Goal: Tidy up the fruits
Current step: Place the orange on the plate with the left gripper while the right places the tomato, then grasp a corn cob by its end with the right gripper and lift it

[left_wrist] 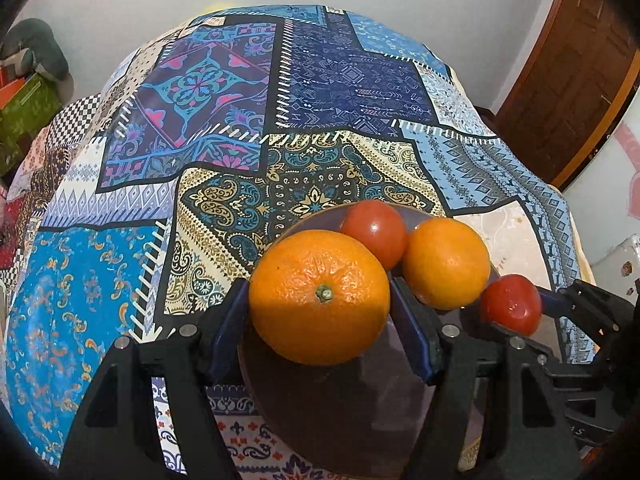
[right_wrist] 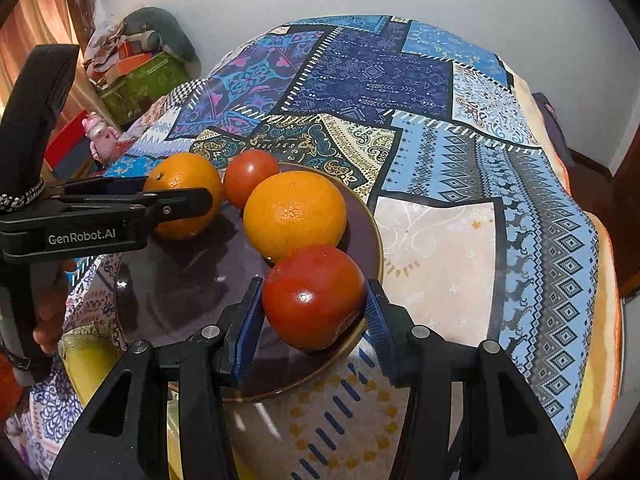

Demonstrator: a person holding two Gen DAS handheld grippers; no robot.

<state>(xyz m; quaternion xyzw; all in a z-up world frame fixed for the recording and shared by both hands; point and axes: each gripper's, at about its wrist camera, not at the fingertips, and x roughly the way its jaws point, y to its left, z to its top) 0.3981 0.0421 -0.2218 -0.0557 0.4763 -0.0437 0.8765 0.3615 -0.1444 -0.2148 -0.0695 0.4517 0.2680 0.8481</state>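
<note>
While level, both grippers clasp fruit.

2 oranges (right_wrist: 295, 215) (right_wrist: 182, 194), 2 tomatoes (right_wrist: 314, 296) (right_wrist: 250, 176), 1 plate (right_wrist: 366, 236), perhaps 1 yellowish fruit (right_wrist: 86, 356) at the plate's edge.

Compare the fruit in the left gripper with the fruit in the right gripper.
The left gripper brackets a large orange; the right gripper brackets a tomato. The orange is dimpled with a green stem nub; the tomato is smooth, glossy red. The orange looks bigger. Both are round and sit at the dark plate.
</note>
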